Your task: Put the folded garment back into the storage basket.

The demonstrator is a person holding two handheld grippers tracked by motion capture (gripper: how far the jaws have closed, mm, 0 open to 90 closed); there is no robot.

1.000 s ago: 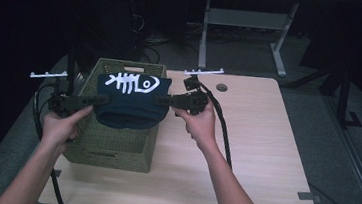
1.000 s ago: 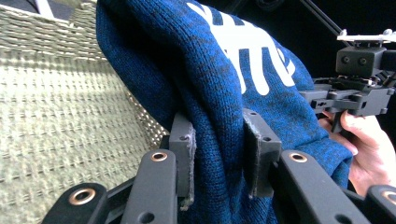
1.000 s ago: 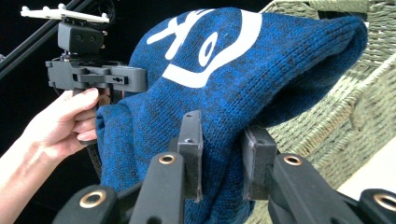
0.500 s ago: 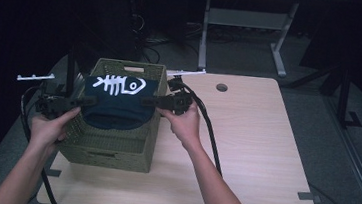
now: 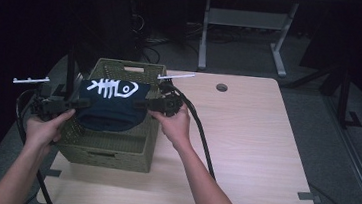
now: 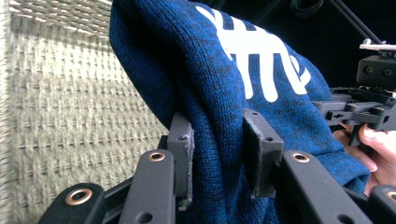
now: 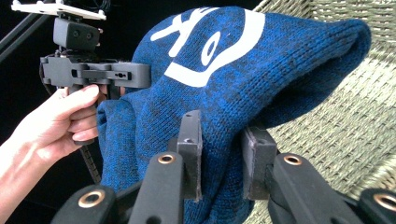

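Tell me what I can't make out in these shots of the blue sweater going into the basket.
- Basket floor: in the high view the blue sweater hangs over the opening, so any contents are hidden.
- Sweater's lower edge: cut off at the bottom of both gripper views.
- Left gripper and right gripper: cloth bunches between the fingers, hiding how much fabric they pinch.
- White fish-bone print: partly folded away in both gripper views.

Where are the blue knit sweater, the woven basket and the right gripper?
blue knit sweater (image 5: 110, 110): high view, plain blue knit under the white fish-bone print.
woven basket (image 5: 109, 150): high view, near outer wall.
right gripper (image 7: 219, 149): right gripper view, between jaws pinching the knit.
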